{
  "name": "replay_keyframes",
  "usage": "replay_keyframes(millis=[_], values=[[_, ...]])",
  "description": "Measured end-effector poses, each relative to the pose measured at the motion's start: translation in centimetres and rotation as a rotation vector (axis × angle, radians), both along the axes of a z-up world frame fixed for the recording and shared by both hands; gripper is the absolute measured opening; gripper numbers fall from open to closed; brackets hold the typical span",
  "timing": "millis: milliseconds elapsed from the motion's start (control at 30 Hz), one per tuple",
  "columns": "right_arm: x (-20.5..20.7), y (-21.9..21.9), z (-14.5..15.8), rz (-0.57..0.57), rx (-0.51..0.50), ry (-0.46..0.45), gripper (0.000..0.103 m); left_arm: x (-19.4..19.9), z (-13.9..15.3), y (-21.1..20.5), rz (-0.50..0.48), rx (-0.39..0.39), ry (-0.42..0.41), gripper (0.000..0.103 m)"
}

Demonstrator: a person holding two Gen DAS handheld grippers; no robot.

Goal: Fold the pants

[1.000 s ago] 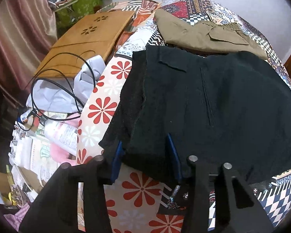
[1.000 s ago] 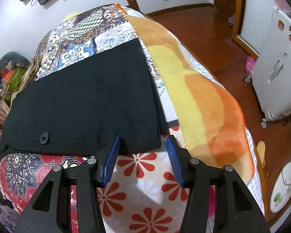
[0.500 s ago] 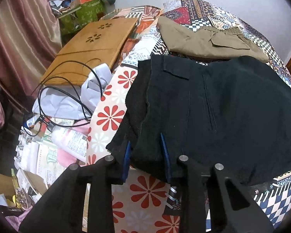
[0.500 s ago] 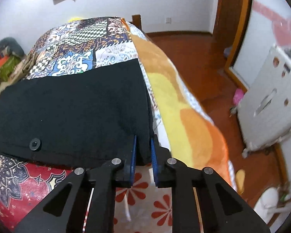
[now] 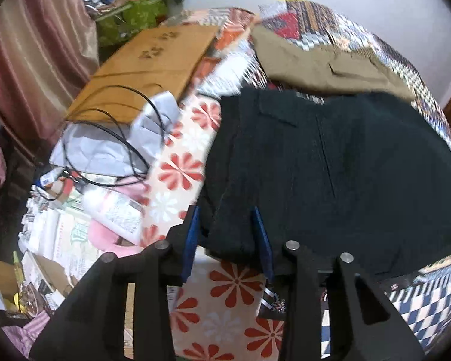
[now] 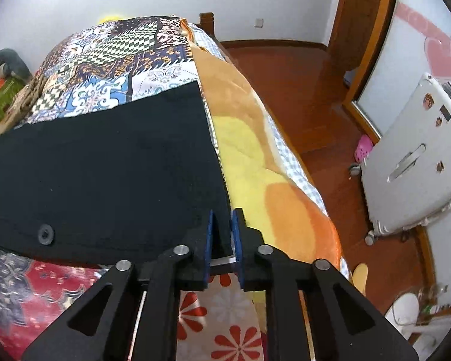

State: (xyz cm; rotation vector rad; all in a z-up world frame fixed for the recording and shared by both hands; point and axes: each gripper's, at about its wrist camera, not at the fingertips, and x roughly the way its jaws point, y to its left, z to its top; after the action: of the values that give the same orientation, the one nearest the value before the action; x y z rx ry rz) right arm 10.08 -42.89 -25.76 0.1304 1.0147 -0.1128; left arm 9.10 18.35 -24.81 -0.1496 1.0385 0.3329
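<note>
My left gripper (image 5: pixel 227 234) has its blue pads around a bunched corner of the black woven pants (image 5: pixel 330 162), which lie flat across the near edge of the patchwork-quilted bed (image 5: pixel 225 294); it looks clamped, pointing forward, low over the bed. My right gripper (image 6: pixel 222 240), equally low and level, is pinched tight on the opposite near corner. I judge the first fold is starting: both corners must next lift together and carry toward the far edge.
</note>
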Motion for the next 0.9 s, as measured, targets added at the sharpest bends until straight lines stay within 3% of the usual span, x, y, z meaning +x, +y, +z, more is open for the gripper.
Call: replay_keyframes(millis=[100, 167, 300, 367, 533, 667, 800, 900], values=[[0.7, 0.9, 2.2, 0.026, 0.067, -0.046, 0.023, 0.1, 2.5, -0.3, -0.002, 0.039, -0.047, 0.038], [1.5, 2.4, 3.7, 0.075, 0.116, -0.089, 0.040, 0.8, 4.2, -1.0, -0.039, 0.027, -0.090, 0.040], [4.0, 7.6, 6.0, 0.255, 0.141, -0.139, 0.041, 3.1, 5.8, -3.7, -0.127, 0.022, -0.140, 0.057], [5.4, 11.1, 6.9, 0.369, 0.177, -0.151, 0.041, 4.9, 5.9, -5.6, -0.189, 0.012, -0.141, 0.058], [7.6, 18.9, 7.3, 0.592, 0.186, -0.150, 0.042, 9.6, 5.1, -10.4, -0.331, -0.014, -0.113, 0.064], [8.9, 23.3, 4.8, 0.714, 0.157, -0.077, 0.044, 13.2, 3.2, -13.4, -0.406, 0.018, -0.050, 0.065], [9.2, 24.4, 1.7, 0.769, 0.083, 0.025, 0.044, 14.4, 0.7, -15.2, -0.450, -0.051, 0.017, 0.065], [8.7, 21.8, 1.4, 0.759, 0.102, 0.018, 0.045, 13.9, -1.5, -16.1, -0.472, -0.030, 0.043, 0.068]])
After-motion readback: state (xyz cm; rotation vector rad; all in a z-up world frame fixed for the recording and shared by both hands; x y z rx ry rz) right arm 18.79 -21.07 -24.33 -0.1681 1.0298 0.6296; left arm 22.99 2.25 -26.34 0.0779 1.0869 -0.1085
